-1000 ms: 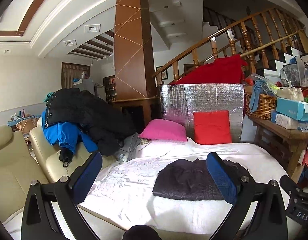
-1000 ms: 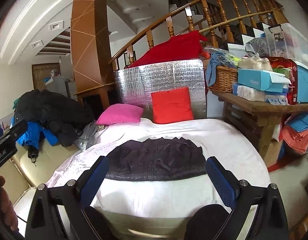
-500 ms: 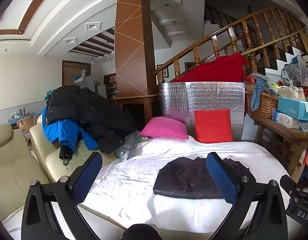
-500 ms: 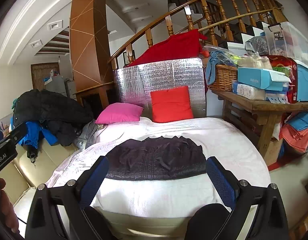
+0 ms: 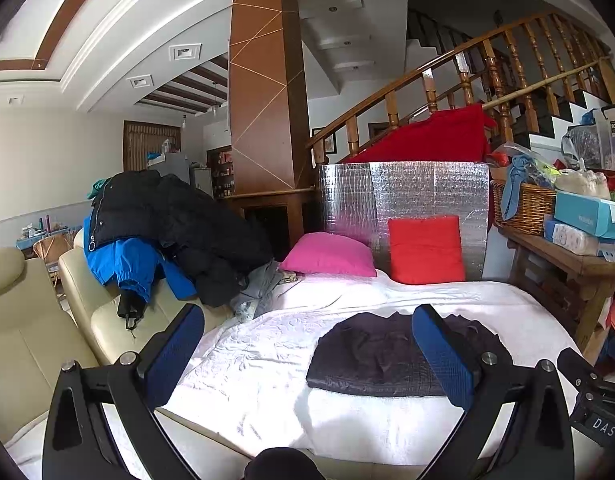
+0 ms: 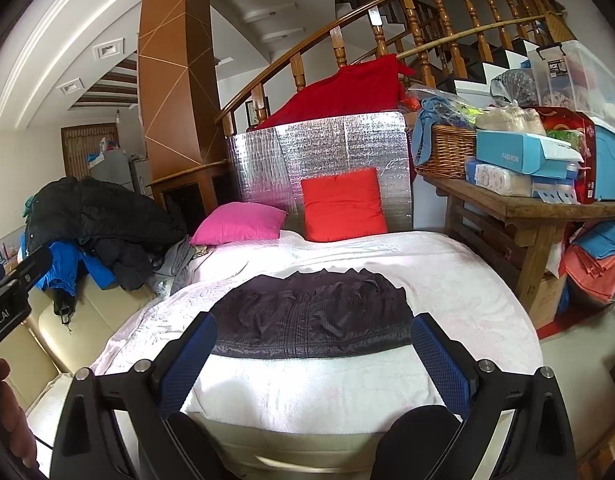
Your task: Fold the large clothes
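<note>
Left tongs (image 5: 307,344): spread wide, empty, held above the near edge of the bed.
Right tongs (image 6: 313,354): spread wide, empty, aimed at the garment.
Dark garment (image 6: 313,320): lay folded flat on the white bedsheet (image 6: 447,280), toward the near side, apart from both tongs.
Pink pillow (image 6: 239,224) and red pillow (image 6: 343,206): sat at the far end against the silver foil panel (image 6: 319,156).
Jacket pile (image 5: 167,236): heaped on the cream sofa (image 5: 35,320), left of the bed.

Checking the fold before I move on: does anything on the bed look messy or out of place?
The dark garment lies folded flat on the white sheet, edges fairly even. The oddity is at the bed's left edge: a grey garment spills from the coat pile onto the sheet, crumpled.
</note>
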`<act>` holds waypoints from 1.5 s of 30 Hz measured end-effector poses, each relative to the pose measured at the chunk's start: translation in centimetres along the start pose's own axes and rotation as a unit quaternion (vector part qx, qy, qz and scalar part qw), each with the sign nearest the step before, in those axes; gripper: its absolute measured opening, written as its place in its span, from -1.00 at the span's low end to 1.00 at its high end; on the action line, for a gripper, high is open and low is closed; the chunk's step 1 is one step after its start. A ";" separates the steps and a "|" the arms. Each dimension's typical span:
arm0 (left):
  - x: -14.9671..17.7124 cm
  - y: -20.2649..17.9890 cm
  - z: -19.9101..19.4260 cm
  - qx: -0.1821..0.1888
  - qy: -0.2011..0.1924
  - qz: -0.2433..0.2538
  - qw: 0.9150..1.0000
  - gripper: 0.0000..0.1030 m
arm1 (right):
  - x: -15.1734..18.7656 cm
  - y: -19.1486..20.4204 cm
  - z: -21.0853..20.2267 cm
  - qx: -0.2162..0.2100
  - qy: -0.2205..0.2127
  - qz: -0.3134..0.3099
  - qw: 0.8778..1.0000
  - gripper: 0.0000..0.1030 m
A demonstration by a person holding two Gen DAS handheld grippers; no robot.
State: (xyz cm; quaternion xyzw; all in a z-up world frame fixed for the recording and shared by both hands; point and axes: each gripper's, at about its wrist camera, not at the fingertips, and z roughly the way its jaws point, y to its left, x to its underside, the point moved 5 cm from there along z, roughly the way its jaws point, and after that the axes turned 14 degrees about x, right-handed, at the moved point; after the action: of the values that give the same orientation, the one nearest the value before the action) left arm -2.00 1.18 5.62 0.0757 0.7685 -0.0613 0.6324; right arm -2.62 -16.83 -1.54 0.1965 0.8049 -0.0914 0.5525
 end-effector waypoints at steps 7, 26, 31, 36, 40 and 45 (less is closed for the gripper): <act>0.0 0.4 0.0 0.001 0.001 -0.001 1.000 1.00 | -0.1 0.0 0.1 0.000 0.000 -0.001 1.000 0.93; 0.0 0.8 0.5 0.002 0.006 -0.005 1.000 1.00 | -0.1 0.7 0.7 0.000 0.003 -0.007 1.000 0.93; 0.0 0.6 0.6 0.000 0.003 -0.004 1.000 1.00 | -0.2 0.7 0.4 0.000 -0.002 -0.007 1.000 0.93; 0.2 0.4 0.6 0.000 0.002 -0.001 1.000 1.00 | -0.2 0.6 0.5 0.002 -0.003 -0.003 1.000 0.93; 0.3 0.3 0.8 -0.002 0.004 -0.001 1.000 1.00 | -0.2 0.5 0.7 0.004 -0.002 -0.003 1.000 0.93; 0.6 0.3 1.2 -0.002 0.009 -0.003 1.000 1.00 | 0.0 0.4 1.2 0.009 0.000 -0.004 1.000 0.93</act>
State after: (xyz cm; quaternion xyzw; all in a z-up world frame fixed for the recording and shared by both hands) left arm -0.85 1.30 4.79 0.0723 0.7744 -0.0609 0.6256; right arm -1.42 -16.89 -1.92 0.1985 0.8049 -0.1008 0.5501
